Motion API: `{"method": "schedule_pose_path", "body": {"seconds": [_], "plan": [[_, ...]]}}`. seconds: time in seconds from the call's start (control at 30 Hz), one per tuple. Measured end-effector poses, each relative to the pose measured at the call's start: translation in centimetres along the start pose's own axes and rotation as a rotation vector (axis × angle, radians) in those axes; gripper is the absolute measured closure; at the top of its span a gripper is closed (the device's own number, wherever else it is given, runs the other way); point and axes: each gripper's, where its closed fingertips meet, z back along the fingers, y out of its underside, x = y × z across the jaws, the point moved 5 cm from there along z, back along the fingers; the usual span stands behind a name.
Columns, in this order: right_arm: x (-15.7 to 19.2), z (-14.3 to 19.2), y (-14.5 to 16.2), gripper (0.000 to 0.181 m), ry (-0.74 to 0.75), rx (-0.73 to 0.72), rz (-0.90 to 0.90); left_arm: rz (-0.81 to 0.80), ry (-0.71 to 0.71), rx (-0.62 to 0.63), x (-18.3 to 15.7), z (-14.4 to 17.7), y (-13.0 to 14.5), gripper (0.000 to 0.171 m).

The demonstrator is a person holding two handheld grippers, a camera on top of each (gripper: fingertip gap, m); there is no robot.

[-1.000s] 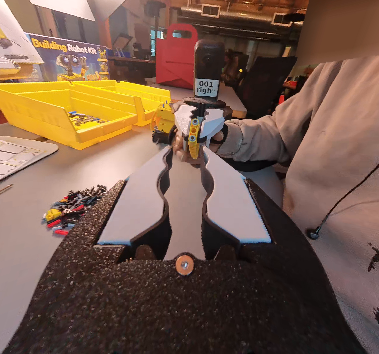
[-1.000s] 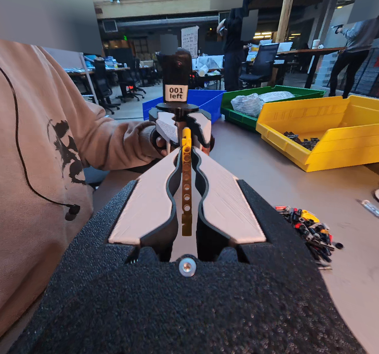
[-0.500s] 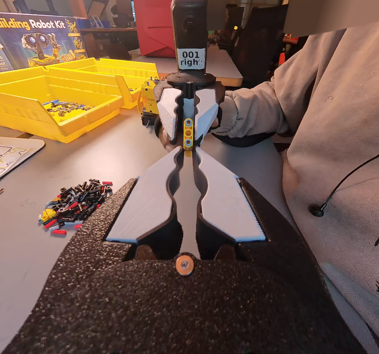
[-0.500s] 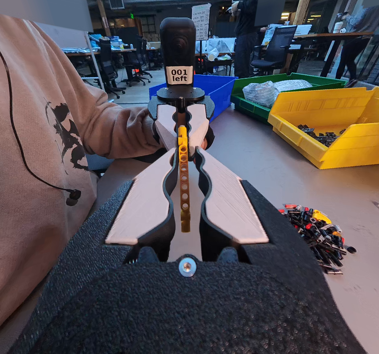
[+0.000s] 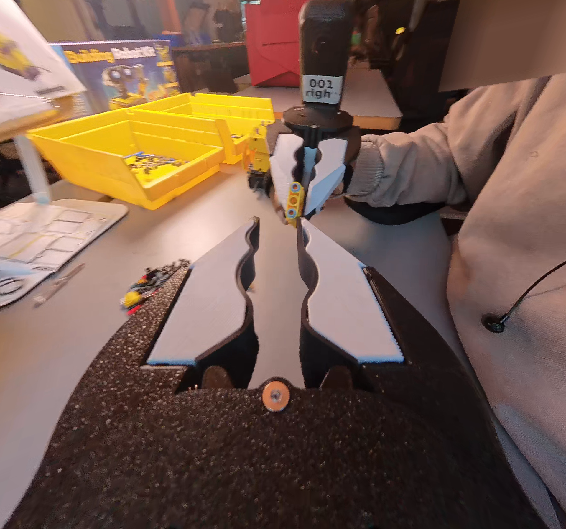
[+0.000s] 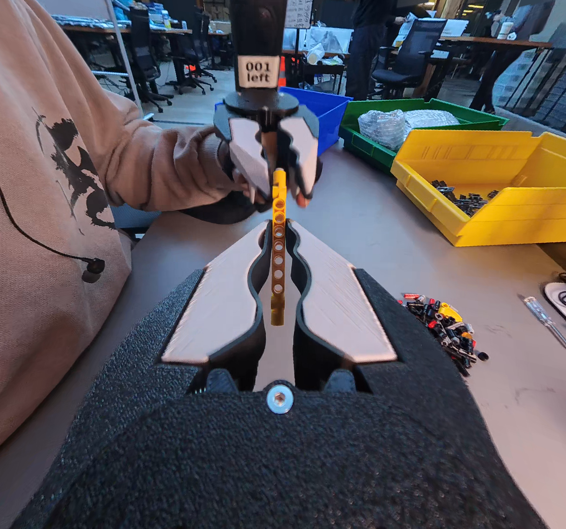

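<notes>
Left gripper up close above the grey table, jaws parted with a clear gap between them, nothing held. Just ahead, right gripper facing it, closed on a yellow holed beam seen end-on, tilted, its lower end close by the tip of the left gripper's right-hand finger; touching or not, hard to tell. Yellow bins with small parts at the far left, a pile of small pieces beside the near finger, and a beige sleeve reaching in from the right.
</notes>
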Motion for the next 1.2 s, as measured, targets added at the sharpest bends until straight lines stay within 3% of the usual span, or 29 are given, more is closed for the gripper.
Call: {"method": "schedule_pose_path", "body": {"seconds": [0.1,0.17,0.23,0.3,0.33,0.43,0.63,0.77,0.9,1.03,1.1,1.2], "plan": [[0.0,1.0,0.2,0.174,0.01,0.012,-0.004,-0.063,-0.332,0.048,2.8,7.3,-3.2,0.146],[0.1,1.8,0.8,0.174,0.024,0.019,-0.019,-0.03,-0.666,0.146,5.9,15.7,-4.8,0.148],[0.2,2.1,1.6,0.174,0.033,0.038,-0.027,0.085,-1.01,0.357,8.8,25.7,-4.6,0.144],[0.3,2.1,1.8,0.174,0.035,0.06,-0.01,0.28,-1.244,0.571,10.7,35.2,-2.2,0.139],[0.4,2.0,1.6,0.174,0.03,0.061,-0.002,0.417,-1.292,0.653,11.1,38.9,-0.3,0.135],[0.8,2.0,1.0,0.174,0.026,0.05,0.019,0.719,-1.322,0.894,11.6,45.9,5.9,0.131],[0.3,2.6,0.8,0.174,0.047,0.025,-0.017,0.932,-1.213,1.193,13.2,47.8,13.1,0.143],[0.2,2.8,0.7,0.174,0.055,0.017,-0.019,1.051,-1.134,1.319,13.4,47.9,15.2,0.143],[0.1,2.9,0.7,0.174,0.053,0.009,-0.034,1.104,-1.095,1.362,13.5,48.1,16.6,0.15],[-0.1,3.0,0.7,0.174,0.063,0.008,-0.029,0.968,-1.064,1.347,14.0,47.4,15.2,0.161],[-0.2,3.1,0.7,0.174,0.067,-0.002,-0.032,0.835,-1.084,1.349,13.9,47.1,12.8,0.161],[-0.4,3.1,0.8,0.174,0.066,-0.009,-0.048,0.682,-1.111,1.196,13.7,45.8,8.1,0.162]]}}
